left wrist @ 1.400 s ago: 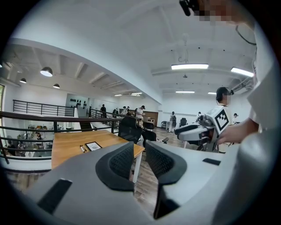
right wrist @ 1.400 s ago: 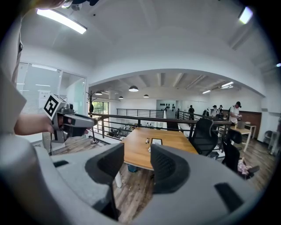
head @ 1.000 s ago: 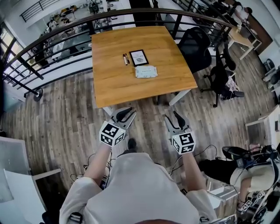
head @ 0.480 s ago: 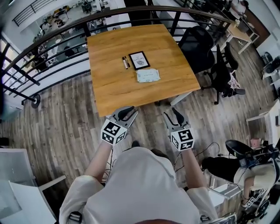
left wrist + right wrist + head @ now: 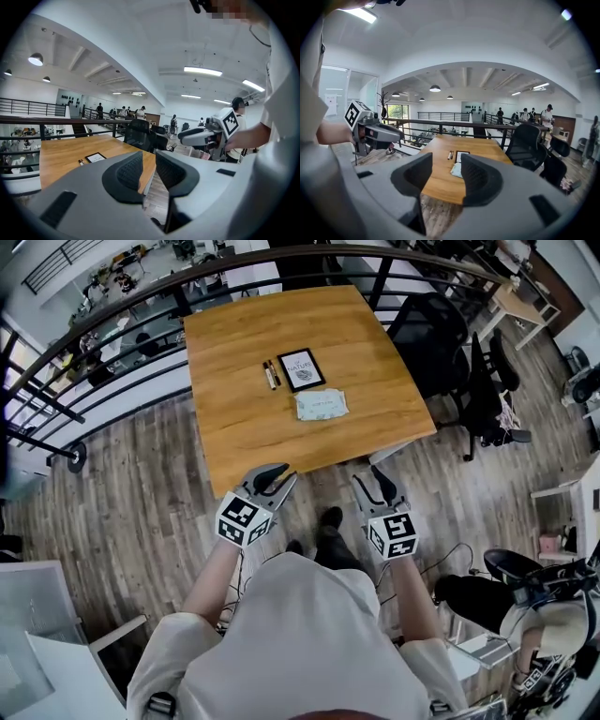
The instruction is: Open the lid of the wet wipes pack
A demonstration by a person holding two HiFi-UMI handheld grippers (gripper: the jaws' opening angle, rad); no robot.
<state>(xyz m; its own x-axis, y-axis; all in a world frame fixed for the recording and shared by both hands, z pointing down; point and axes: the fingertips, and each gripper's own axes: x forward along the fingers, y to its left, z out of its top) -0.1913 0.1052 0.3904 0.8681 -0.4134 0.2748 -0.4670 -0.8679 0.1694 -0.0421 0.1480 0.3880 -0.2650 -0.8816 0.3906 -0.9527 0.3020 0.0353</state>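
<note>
The wet wipes pack (image 5: 322,405), pale green and flat, lies near the middle of the wooden table (image 5: 244,427). In the right gripper view the pack (image 5: 456,169) shows past the jaws, well ahead. My left gripper (image 5: 277,480) hovers at the table's near edge, open and empty. My right gripper (image 5: 380,486) hangs beside it over the floor, just off the near right corner, also open and empty. In the left gripper view my left gripper (image 5: 149,161) points across the table's near corner. My right gripper (image 5: 446,169) faces the pack from a distance.
A black-framed card (image 5: 302,369) and two pens (image 5: 270,374) lie just beyond the pack. Black office chairs (image 5: 433,338) stand at the table's right side. A curved black railing (image 5: 112,310) runs behind the table. Cables (image 5: 450,563) lie on the wooden floor.
The person has stepped toward the table, carrying both grippers forward. The table's near edge now lies right at the left gripper's tips. Both jaws keep the same gap.
</note>
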